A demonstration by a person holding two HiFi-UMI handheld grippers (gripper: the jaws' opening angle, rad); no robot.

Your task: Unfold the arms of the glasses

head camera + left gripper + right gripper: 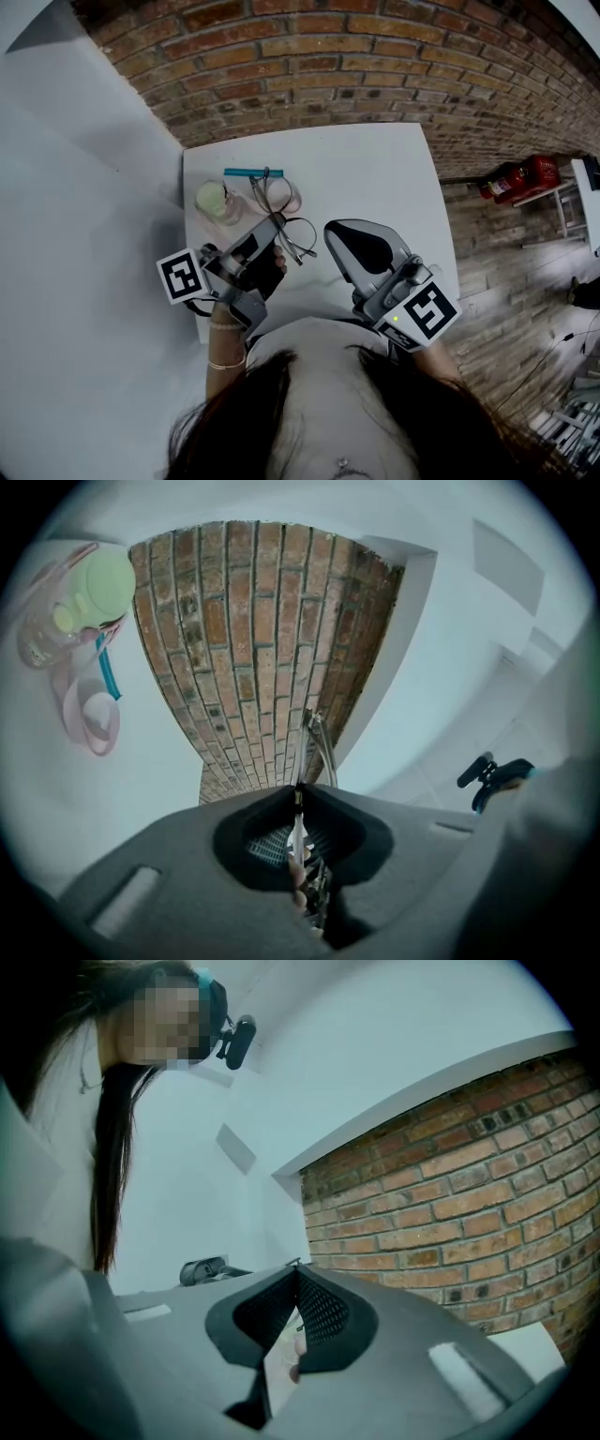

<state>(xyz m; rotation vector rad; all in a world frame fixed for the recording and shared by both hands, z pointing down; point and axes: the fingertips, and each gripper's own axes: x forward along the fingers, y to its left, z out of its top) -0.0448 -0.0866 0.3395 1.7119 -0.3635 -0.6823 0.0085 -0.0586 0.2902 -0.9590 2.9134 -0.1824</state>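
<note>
Thin wire-framed glasses (292, 234) hang just above the white table (375, 178), in front of me. My left gripper (275, 225) is shut on them from the left. In the left gripper view its jaws (300, 794) pinch thin metal wires of the glasses (317, 742), which stick out past the tips. My right gripper (330, 231) is shut just to the right of the lens rim, and I see nothing between its jaws. In the right gripper view the tips (298, 1267) meet, with a thin wire end just beyond them.
A clear cup with a pale green lid (217, 200), a pink ring (287, 196) and a teal stick (251, 172) lie at the table's far left. A brick wall (375, 66) stands behind. Red extinguishers (520, 176) sit on the floor to the right.
</note>
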